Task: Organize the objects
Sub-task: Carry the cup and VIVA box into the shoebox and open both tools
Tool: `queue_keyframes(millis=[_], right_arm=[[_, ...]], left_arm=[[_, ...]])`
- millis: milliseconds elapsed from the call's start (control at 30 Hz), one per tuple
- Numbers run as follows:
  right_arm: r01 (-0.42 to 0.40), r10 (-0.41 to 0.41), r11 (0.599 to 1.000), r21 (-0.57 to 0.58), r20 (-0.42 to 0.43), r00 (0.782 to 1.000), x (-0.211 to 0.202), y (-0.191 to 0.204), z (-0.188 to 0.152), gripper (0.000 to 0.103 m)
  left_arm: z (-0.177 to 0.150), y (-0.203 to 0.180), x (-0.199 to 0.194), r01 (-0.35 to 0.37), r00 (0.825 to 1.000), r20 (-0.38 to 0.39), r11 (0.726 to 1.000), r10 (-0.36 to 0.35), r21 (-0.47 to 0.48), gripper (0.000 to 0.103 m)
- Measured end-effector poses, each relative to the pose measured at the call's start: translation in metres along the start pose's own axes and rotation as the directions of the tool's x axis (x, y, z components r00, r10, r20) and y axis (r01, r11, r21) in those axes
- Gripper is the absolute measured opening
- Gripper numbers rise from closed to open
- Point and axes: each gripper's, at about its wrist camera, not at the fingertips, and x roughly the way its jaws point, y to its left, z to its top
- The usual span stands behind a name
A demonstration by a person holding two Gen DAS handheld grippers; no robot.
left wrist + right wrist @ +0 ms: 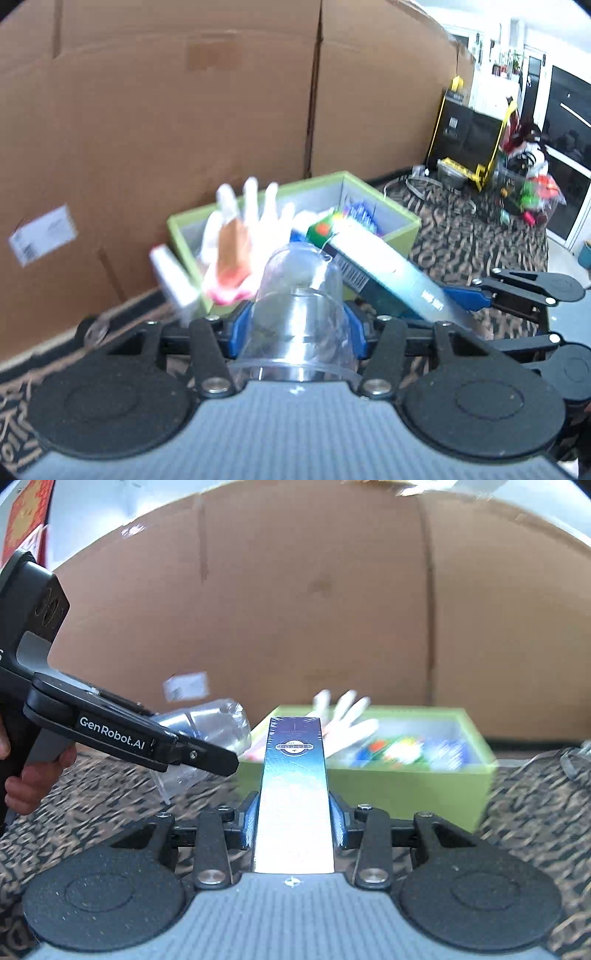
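My left gripper is shut on a clear plastic cup, held bottom-forward just in front of a green box. The green box holds several colourful items and a white glove that sticks up at its near left corner. My right gripper is shut on a long blue box, pointed at the green box. The blue box also shows in the left wrist view, and the right gripper's fingers behind it. The left gripper with the cup shows at the left of the right wrist view.
A tall cardboard wall stands right behind the green box. The table has a brown patterned cloth. A black and yellow case and bags of colourful items stand at the far right. A white tube lies left of the green box.
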Motion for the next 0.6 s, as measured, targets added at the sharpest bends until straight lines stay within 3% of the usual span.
queue_keyframes(millis=[267,500,600], right_arm=[[0.127,-0.125,0.991,-0.045,0.048,0.991,0.047,-0.065,0.033,0.043],[0.115,-0.110,0.991,-0.072,0.071,0.991,0.084,-0.098,0.041,0.043],[0.115,-0.112,0.992,-0.059,0.047,0.993,0.101,-0.105,0.034,0.048]], left_arm=[[0.054,-0.016,0.062,-0.126,0.991,0.048,0.992,0.126,-0.014,0.052],[0.071,-0.011,0.109,-0.158,0.987,0.020,0.985,0.160,-0.063,0.053],[0.071,-0.011,0.122,-0.191,0.980,0.045,0.980,0.193,-0.059,0.065]])
